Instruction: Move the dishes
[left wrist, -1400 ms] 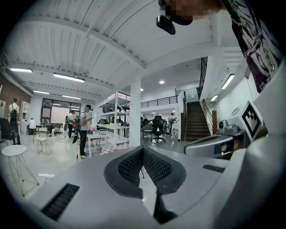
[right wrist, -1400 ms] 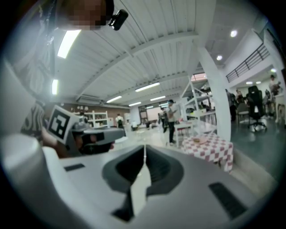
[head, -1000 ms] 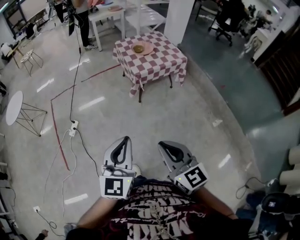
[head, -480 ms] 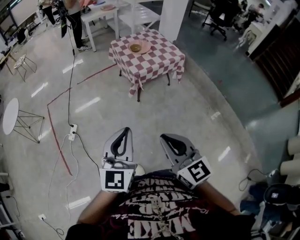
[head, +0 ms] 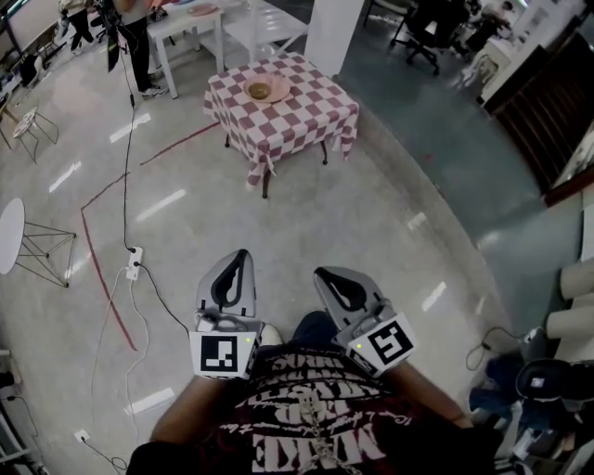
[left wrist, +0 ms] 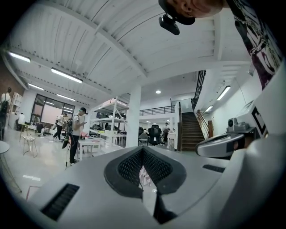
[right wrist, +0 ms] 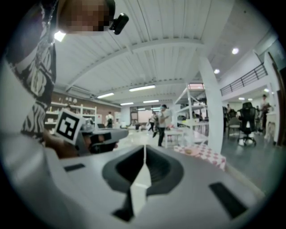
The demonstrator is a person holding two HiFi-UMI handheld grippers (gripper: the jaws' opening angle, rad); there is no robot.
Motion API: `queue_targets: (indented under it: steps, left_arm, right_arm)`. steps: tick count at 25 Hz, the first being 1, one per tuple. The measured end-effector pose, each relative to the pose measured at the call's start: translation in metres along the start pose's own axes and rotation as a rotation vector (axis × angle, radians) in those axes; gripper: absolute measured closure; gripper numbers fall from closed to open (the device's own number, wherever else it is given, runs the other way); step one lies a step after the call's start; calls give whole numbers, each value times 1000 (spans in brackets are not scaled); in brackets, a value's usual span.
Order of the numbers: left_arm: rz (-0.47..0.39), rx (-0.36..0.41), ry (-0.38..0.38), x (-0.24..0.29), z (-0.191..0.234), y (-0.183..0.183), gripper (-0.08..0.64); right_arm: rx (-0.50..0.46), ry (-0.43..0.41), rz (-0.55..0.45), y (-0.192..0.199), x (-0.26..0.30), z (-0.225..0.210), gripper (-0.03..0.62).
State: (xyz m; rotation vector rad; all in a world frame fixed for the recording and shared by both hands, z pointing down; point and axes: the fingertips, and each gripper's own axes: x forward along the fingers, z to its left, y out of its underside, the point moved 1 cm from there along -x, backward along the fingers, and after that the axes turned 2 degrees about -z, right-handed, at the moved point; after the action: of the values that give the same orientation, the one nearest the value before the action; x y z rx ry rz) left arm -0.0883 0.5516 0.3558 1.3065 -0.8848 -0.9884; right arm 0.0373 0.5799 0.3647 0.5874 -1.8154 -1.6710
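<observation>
The plate (head: 269, 91) with a bowl (head: 258, 91) on it sits on a checked table (head: 295, 116), well ahead of both grippers and apart from them. The left gripper (head: 243, 253) is closed down to a hairline slit and holds nothing. The right gripper (head: 319, 274) is likewise pressed together and empty. Both are held just in front of the person's chest, side by side, near each other but not touching, over bare floor (head: 306, 213).

The left gripper view shows its jaws (left wrist: 143, 150) meeting at the tip. A sliver of the checked cloth (left wrist: 145, 175) shows through the slit. The other gripper's body (left wrist: 225, 142) is just to its right, and stairs (left wrist: 190, 129) rise far ahead.

The right gripper view shows its jaws (right wrist: 144, 147) together. The table (right wrist: 205, 155) is ahead and to the right, with the plate (right wrist: 191, 151) small and blurred on it. A pillar (right wrist: 212, 107) stands just behind the table.

Only the head view shows the power strip (head: 133, 263) on the floor, left of the left gripper. Beyond the table stand a person (head: 135, 42) and a white table (head: 186, 23).
</observation>
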Motion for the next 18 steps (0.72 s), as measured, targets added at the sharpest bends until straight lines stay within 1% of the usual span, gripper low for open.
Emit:
queue_targets:
  steps: [5,9,12,16,18]
  left_arm:
    - [22,-10,14,12,1,11,535]
    - [43,0,-2,30,10,17,535]
    - [52,10,-11,42,15,18,534]
    - [80,36,-8,58,16,22,535]
    - [90,33,-13,68,18,24,535]
  right_arm:
    - [28,6,27,13,4,-7,557]
    - [46,14,12,13,20,-26,557]
    - [81,21,10,16,33,-42,557]
    - [103,12,1,15,51,-62,557]
    - [115,9,-3,15,59,-72,557]
